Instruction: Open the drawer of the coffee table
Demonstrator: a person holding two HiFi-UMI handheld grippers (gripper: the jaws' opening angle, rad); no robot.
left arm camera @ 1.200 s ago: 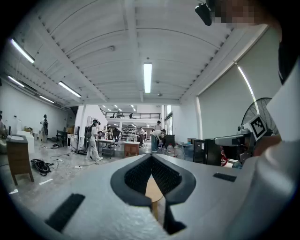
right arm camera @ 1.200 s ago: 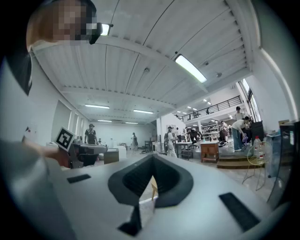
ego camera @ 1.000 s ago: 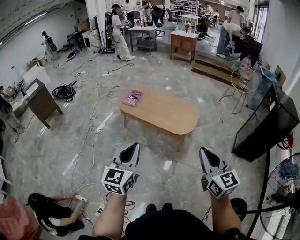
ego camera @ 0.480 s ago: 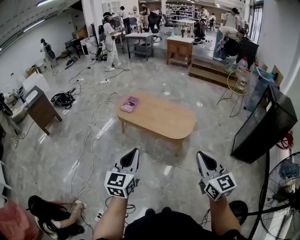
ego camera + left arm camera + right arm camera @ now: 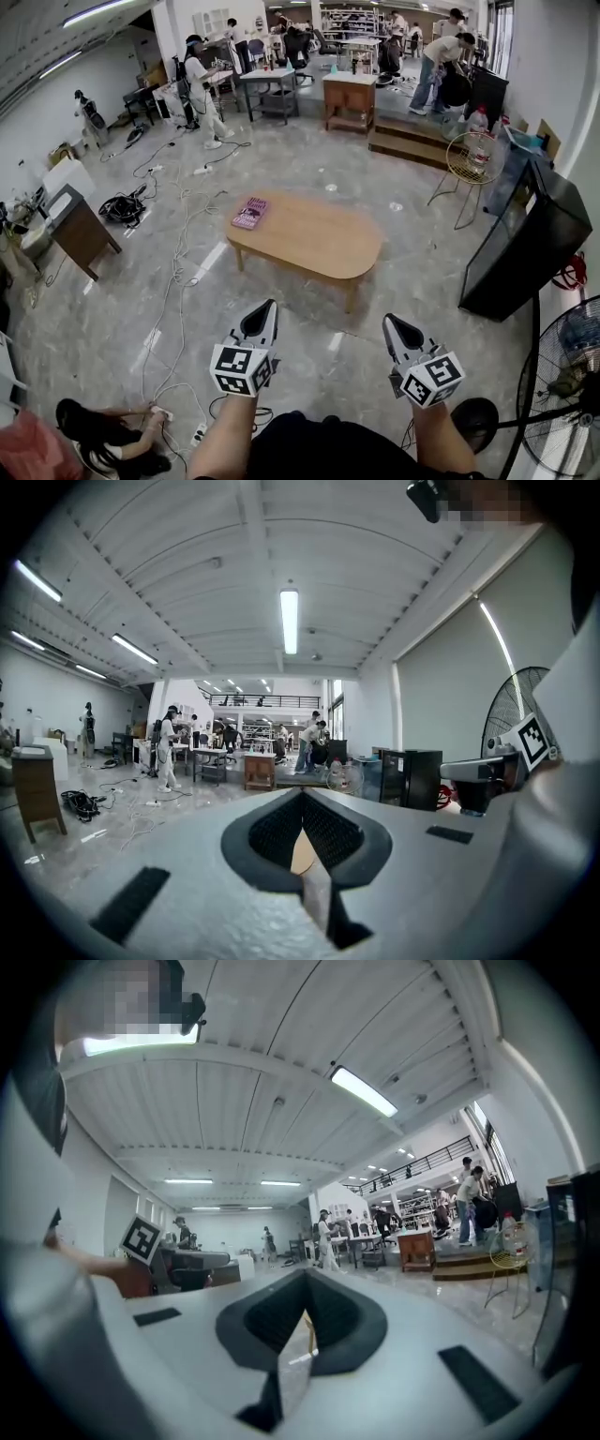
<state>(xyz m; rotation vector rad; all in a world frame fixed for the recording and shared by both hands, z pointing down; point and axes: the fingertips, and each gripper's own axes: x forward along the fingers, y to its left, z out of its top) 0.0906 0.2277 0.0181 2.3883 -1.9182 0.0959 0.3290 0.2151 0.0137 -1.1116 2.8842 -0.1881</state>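
Observation:
The coffee table point(image 5: 319, 242) is an oval wooden top on thin legs, standing mid-floor well ahead of both grippers. No drawer shows on it from here. A pink book point(image 5: 249, 213) lies on its left end. My left gripper point(image 5: 270, 304) is shut and empty, pointing level toward the table's near left side. My right gripper point(image 5: 388, 321) is shut and empty too, aimed past the table's right end. In the left gripper view a sliver of the table top point(image 5: 300, 855) shows between the shut left gripper point(image 5: 302, 793) jaws. The right gripper point(image 5: 305, 1275) view shows a table leg point(image 5: 309, 1331).
Cables point(image 5: 178, 253) trail across the marble floor left of the table. A black cabinet point(image 5: 525, 244) and a floor fan point(image 5: 567, 394) stand at the right. A person point(image 5: 103, 427) sits on the floor at lower left. A small wooden cabinet point(image 5: 80, 225) is at the left.
Both grippers have sunk a little in the head view, and the right one has shifted left. The table sits slightly further left. Both stayed shut.

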